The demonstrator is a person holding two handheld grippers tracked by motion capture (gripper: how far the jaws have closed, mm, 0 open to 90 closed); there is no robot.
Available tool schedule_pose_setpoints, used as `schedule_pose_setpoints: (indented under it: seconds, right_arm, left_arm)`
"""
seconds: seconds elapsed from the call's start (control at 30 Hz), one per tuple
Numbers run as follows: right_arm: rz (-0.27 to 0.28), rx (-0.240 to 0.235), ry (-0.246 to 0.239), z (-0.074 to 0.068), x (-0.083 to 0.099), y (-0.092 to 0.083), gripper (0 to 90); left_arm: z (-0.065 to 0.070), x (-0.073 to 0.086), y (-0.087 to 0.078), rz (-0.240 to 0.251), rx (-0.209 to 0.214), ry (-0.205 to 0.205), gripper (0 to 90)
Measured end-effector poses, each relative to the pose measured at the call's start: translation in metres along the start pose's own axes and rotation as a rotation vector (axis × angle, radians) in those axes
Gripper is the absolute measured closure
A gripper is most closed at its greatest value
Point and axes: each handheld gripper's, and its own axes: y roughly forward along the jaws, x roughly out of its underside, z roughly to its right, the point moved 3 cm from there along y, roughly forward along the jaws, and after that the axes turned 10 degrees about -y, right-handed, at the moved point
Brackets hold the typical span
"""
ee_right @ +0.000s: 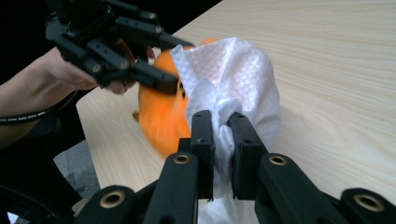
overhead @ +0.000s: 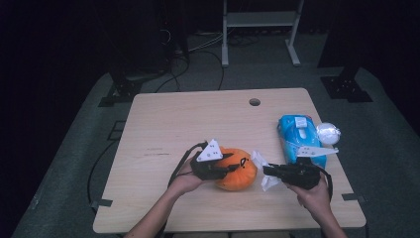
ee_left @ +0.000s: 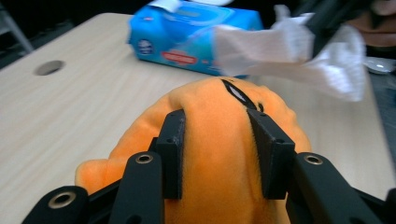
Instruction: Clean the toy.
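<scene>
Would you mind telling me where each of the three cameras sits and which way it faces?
High view: above the person's side, facing forward and down on the table; both forearms, left gripper and right gripper show.
Left gripper view: rides the left gripper, looking along jaws clamped on the orange plush pumpkin toward the blue wipes pack.
Right gripper view: rides the right gripper, looking along jaws pinching the white wipe; the other hand shows.
Shared: all three show pumpkin and wipe.

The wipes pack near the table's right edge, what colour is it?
Blue wipes pack with a white flap, clearest in the left gripper view.
</scene>
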Motion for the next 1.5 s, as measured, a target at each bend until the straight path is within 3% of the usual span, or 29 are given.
schedule_pose_setpoints:
  seconds: [0.27, 0.43, 0.5, 0.8, 1.1, 1.13, 1.23, 1.5]
  right_arm:
    - [-0.045, 0.078, 0.002, 0.016, 0.011, -0.020, 81.0]
    - [-0.076, 0.129, 0.007, 0.028, 0.019, -0.029, 81.0]
    - [-0.119, 0.176, -0.005, 0.036, 0.025, -0.034, 81.0]
    - [-0.174, 0.249, 0.037, 0.054, 0.051, -0.042, 77.4]
    - [-0.159, 0.252, 0.046, 0.059, 0.055, -0.041, 64.3]
    - [-0.150, 0.250, 0.049, 0.059, 0.055, -0.041, 58.8]
    - [-0.114, 0.250, 0.056, 0.059, 0.051, -0.043, 54.8]
    - [-0.069, 0.264, 0.045, 0.056, 0.042, -0.046, 49.6]
  left_arm:
    - [-0.021, -0.004, -0.006, 0.005, -0.057, -0.012, 59.6]
    - [-0.035, 0.002, -0.002, 0.005, -0.090, -0.047, 59.5]
    - [-0.041, 0.007, 0.001, -0.004, -0.102, -0.068, 59.2]
    - [-0.047, 0.012, 0.002, -0.016, -0.094, -0.100, 53.1]
    - [-0.046, 0.006, -0.003, -0.014, -0.075, -0.105, 45.3]
    - [-0.046, 0.003, -0.006, -0.002, -0.066, -0.116, 43.7]
    - [-0.045, 0.000, -0.009, 0.005, -0.062, -0.113, 37.9]
    - [-0.047, -0.005, -0.031, 0.031, -0.090, -0.127, 26.7]
